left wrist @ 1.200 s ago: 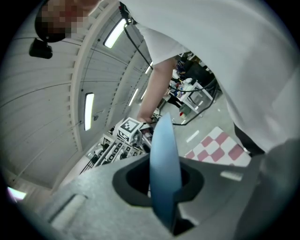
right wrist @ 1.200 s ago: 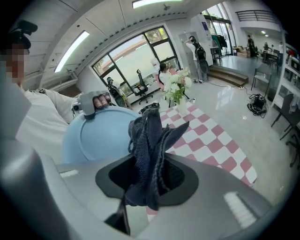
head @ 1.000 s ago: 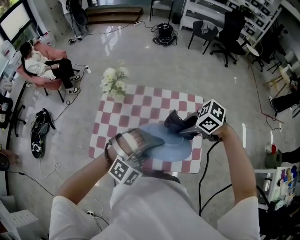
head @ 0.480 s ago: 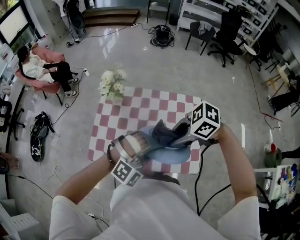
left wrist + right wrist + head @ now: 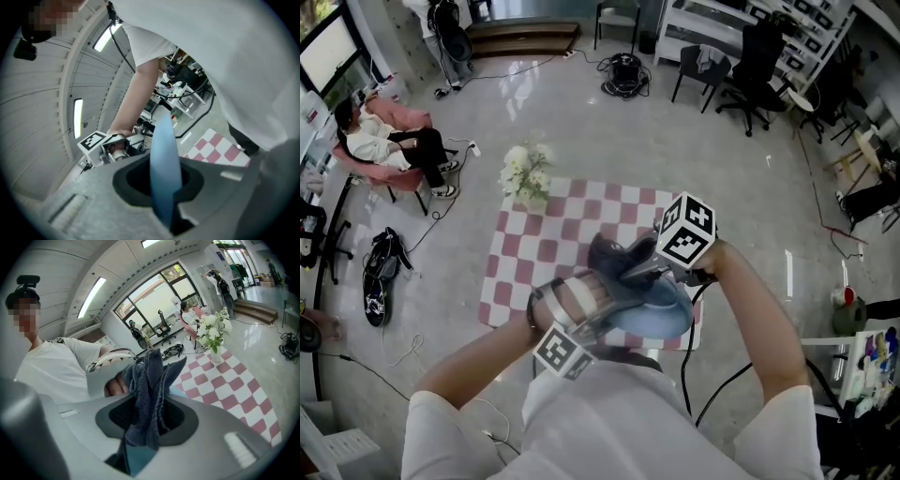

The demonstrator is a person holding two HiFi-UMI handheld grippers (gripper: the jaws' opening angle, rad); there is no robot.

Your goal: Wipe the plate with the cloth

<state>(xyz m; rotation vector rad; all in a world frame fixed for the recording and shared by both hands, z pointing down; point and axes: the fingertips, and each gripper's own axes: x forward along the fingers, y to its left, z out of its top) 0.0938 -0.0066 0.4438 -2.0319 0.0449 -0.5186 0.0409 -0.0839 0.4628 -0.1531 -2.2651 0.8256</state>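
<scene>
A blue plate [image 5: 664, 309] is held off the checkered table [image 5: 546, 251], tilted, with my left gripper [image 5: 598, 302] shut on its near rim. In the left gripper view the plate [image 5: 164, 159] stands edge-on between the closed jaws of the left gripper [image 5: 165, 190]. A dark grey cloth [image 5: 614, 255] hangs bunched from my right gripper [image 5: 630, 272], which is shut on it and presses it against the plate's upper face. In the right gripper view the cloth [image 5: 147, 390] fills the jaws of the right gripper [image 5: 145, 423], and a strip of the blue plate [image 5: 140, 459] shows beneath.
A vase of white flowers [image 5: 525, 173] stands at the table's far left corner, also visible as the flowers [image 5: 213, 331]. A person sits in a pink chair [image 5: 389, 141] far left. Office chairs [image 5: 750, 70] and cables lie on the floor beyond.
The plate has come up off the table and tilted toward me in the left gripper. The right gripper with the cloth has slid left across the plate.
</scene>
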